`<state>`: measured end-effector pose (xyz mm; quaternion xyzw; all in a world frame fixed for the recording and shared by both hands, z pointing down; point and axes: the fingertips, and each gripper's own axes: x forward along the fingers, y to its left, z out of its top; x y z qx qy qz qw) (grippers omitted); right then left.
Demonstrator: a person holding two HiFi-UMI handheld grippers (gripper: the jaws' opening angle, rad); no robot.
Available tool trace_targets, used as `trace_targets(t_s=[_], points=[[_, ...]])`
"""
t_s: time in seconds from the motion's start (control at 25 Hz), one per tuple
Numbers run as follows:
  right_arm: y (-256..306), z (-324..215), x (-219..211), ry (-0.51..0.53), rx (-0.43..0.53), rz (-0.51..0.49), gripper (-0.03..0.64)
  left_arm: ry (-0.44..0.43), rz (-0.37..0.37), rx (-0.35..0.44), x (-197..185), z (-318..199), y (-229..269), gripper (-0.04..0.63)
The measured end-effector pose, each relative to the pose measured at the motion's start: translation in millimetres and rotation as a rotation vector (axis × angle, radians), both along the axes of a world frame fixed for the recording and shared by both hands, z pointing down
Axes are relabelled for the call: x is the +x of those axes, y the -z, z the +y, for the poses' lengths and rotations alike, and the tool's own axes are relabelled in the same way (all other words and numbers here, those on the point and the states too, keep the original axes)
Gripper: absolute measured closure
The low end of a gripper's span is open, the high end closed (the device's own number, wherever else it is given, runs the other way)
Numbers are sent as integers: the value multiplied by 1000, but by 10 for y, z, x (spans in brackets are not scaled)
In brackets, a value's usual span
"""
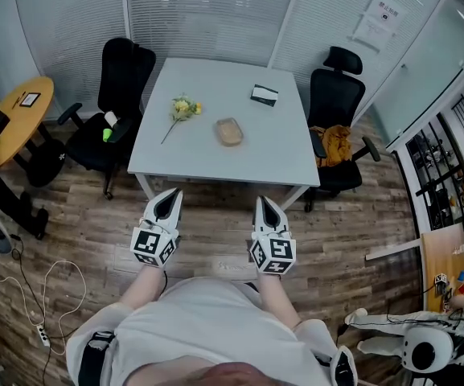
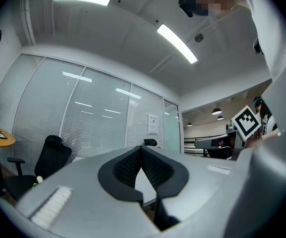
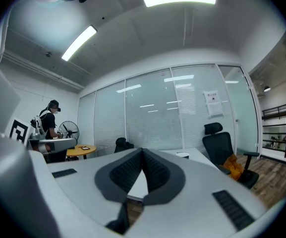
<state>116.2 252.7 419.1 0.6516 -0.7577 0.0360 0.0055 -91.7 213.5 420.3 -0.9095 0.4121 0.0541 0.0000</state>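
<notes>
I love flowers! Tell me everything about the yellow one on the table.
The flower is a small yellow bunch with green leaves on one thin stem. It lies flat on the pale table, left of the middle, its stem slanting toward the near-left edge. Only the table touches it.

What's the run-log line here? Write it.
left gripper: shut, empty | right gripper: shut, empty | both short of pale grey square table | on it: yellow flower sprig, tan oval dish
</notes>
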Motion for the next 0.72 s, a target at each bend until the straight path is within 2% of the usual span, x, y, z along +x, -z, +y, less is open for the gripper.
trace_targets(t_s=[0.4,0.72], points=[[-11,-302,-285,33,2,12,609,27,0,-5,-284,-243,-54,584],[-115,-921,-317,76,-2,8,609,53,-14,-14,-304,-763,-143,586]])
